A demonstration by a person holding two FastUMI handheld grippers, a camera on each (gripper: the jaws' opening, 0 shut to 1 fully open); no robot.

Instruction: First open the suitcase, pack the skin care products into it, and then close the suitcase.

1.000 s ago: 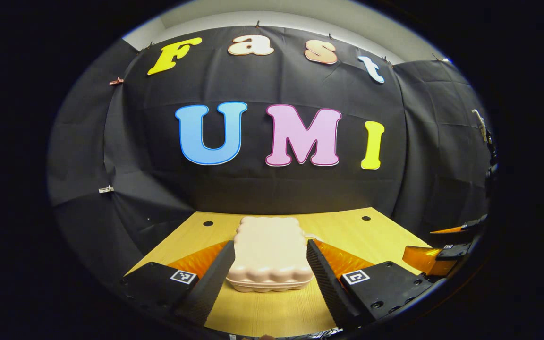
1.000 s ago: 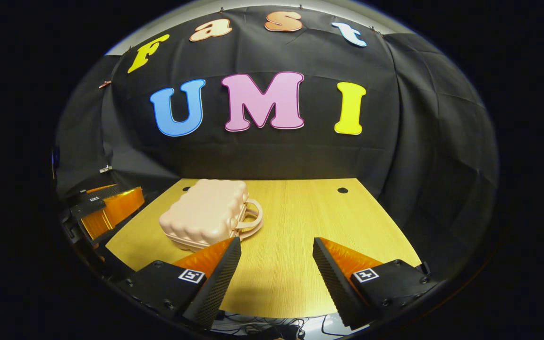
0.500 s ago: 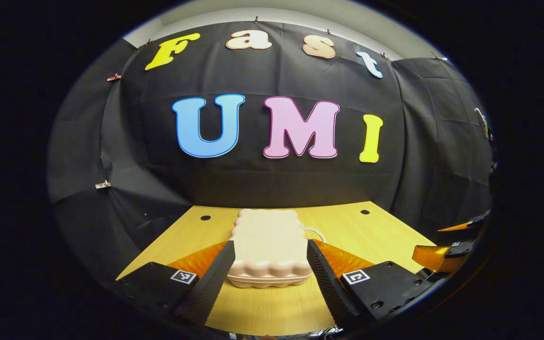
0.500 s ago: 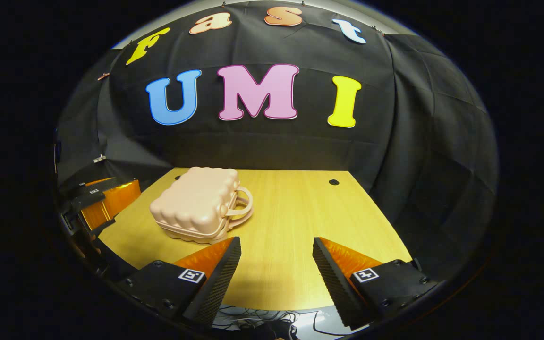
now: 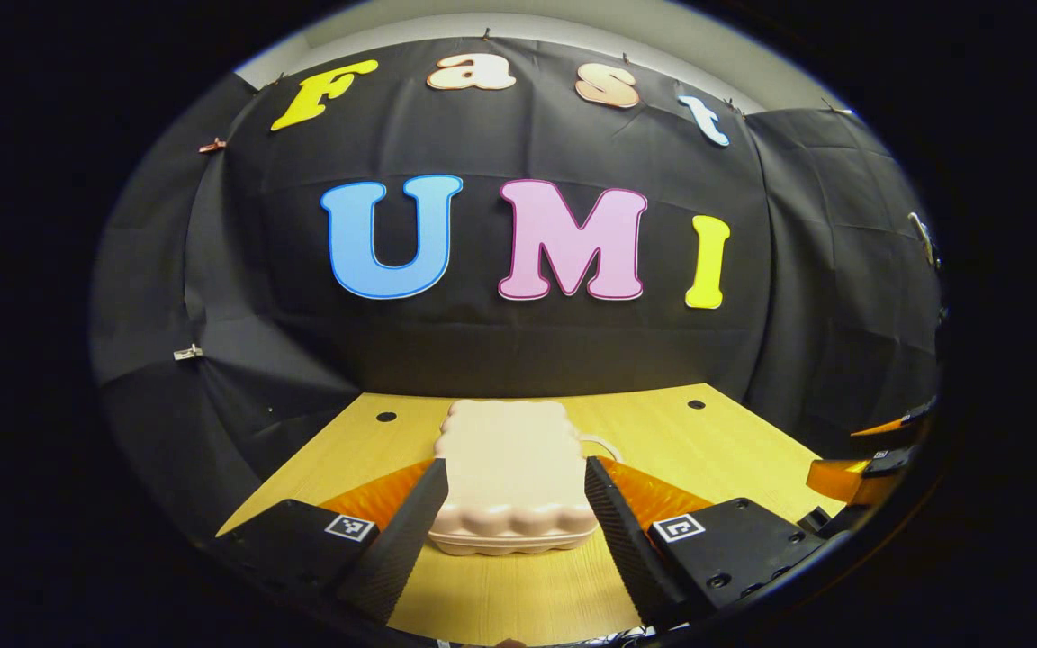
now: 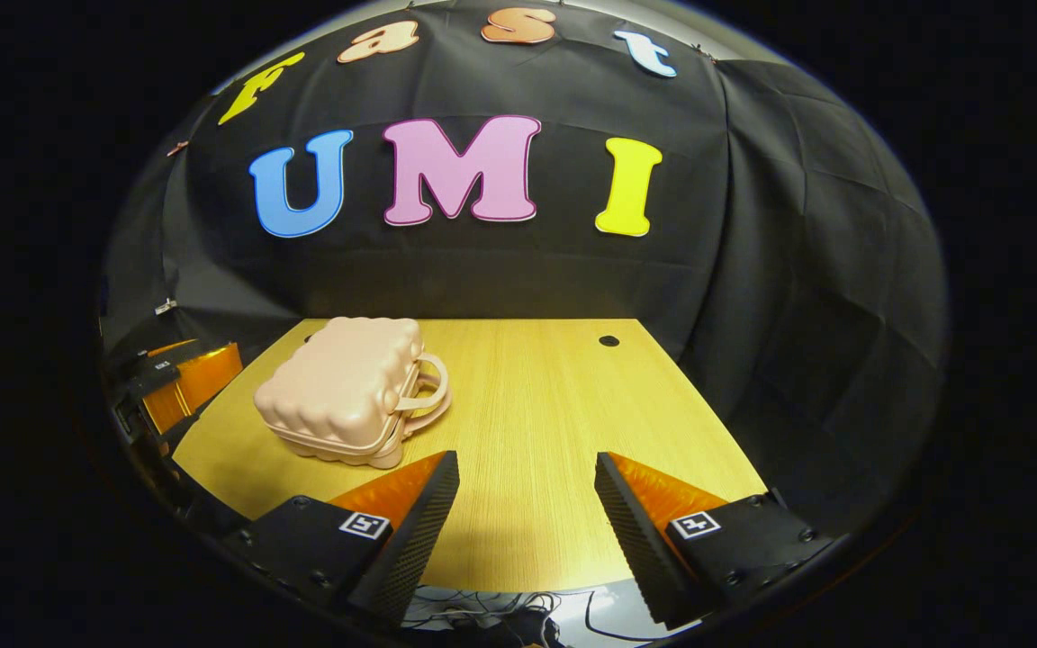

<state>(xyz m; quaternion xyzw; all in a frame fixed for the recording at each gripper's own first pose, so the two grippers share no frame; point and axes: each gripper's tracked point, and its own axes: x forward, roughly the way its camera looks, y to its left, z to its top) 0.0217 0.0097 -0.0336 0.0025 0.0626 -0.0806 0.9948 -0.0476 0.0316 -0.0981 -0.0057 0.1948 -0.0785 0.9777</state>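
A pale pink hard-shell suitcase (image 5: 505,432) lies flat and closed on the wooden table (image 5: 662,432), its handle (image 5: 599,443) pointing right. My left gripper (image 5: 515,470) is open, and its fingers frame the suitcase's near end; I cannot tell whether they touch it. In the right gripper view the suitcase (image 6: 338,387) sits left of centre with its handle (image 6: 428,396) toward the middle of the table (image 6: 554,387). My right gripper (image 6: 526,461) is open over the front edge with nothing between its fingers. The left gripper (image 6: 181,382) appears at the far left, and the right gripper (image 5: 852,472) at the far right.
Black cloth walls close the table in at the back and on both sides. Two small dark holes (image 6: 608,341) mark the far corners of the tabletop. Cables (image 6: 500,621) lie below the front edge. Bare wood stretches to the right of the suitcase.
The right gripper has swung right, so the suitcase has slid left in its view. The left gripper has barely shifted. Both stay open and the suitcase has not moved.
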